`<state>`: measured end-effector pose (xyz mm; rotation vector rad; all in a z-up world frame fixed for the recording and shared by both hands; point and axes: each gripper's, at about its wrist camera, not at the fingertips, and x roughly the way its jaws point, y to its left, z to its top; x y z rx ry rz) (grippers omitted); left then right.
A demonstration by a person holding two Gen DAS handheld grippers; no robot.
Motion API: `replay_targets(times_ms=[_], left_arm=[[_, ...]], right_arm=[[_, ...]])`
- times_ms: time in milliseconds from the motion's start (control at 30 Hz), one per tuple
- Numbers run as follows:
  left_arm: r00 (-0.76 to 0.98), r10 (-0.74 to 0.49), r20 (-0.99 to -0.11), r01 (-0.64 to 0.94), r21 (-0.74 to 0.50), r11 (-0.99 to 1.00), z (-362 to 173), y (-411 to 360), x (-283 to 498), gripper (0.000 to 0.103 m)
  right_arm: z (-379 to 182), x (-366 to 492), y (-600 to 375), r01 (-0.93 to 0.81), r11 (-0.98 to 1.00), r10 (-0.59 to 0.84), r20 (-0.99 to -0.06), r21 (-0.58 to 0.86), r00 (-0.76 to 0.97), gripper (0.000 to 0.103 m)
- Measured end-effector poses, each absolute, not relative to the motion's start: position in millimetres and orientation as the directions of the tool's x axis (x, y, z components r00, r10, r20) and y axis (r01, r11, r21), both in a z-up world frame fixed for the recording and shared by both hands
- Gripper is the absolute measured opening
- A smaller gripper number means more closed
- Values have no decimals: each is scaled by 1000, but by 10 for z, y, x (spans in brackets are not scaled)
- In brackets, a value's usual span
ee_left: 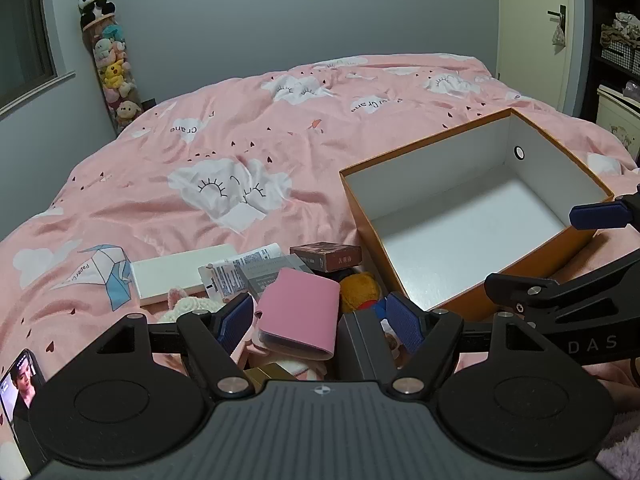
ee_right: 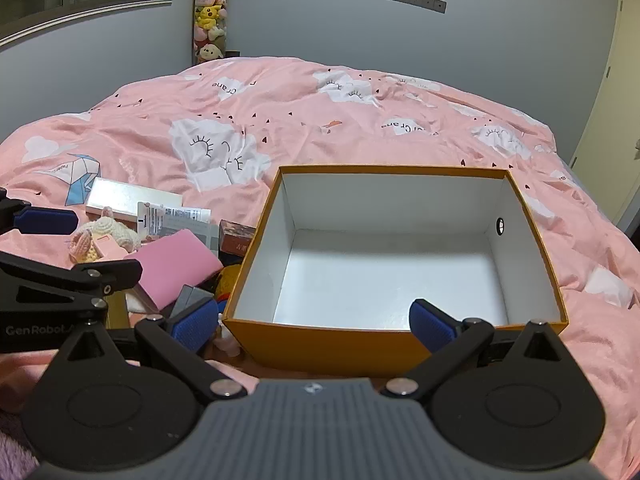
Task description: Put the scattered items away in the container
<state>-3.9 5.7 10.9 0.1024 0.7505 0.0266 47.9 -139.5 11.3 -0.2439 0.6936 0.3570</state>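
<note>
Two grippers hang over a bed [ee_left: 248,128] covered in a pink quilt, both angled downward with jaws spread wide and nothing between them. The left gripper [ee_left: 320,322] sits above a heap of scattered items at the quilt's near edge: a pink wallet [ee_left: 298,312], a flat white box [ee_left: 176,276], a small dark brown box [ee_left: 326,255], a printed tube [ee_left: 236,270], a crocheted toy [ee_left: 182,308] and a yellow plush [ee_left: 360,290]. Just right of the heap stands the orange container [ee_left: 472,208], open-topped, white inside and empty. The right gripper [ee_right: 316,322] faces the container's near wall, its right finger overlapping the rim in this view. A phone [ee_left: 18,384] with a lit screen lies at the far left.
</note>
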Motion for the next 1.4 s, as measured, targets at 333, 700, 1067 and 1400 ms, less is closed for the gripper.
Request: replay_targets(times_ms=[333,700,1067,1400], left_arm=[[724,66,-686,12,108,994,93,34,-26,86],[712,79,-698,15,127,992,45,15,-19,85],[692,87,-716,15,135,991,-14,22,1,85],[689,84,-719,13,128,992,-28,56,10,85]], right_arm=[[94,476,-1387,-399,912,236,-670,-98,703,102],[36,504,-1390,-401,912,235,-694,-84,681,102],[-41,578,-1380,-409,911,246,-732,-48,635,102],[-52,601,-1388,-433,901,280,-730,-25,624,101]])
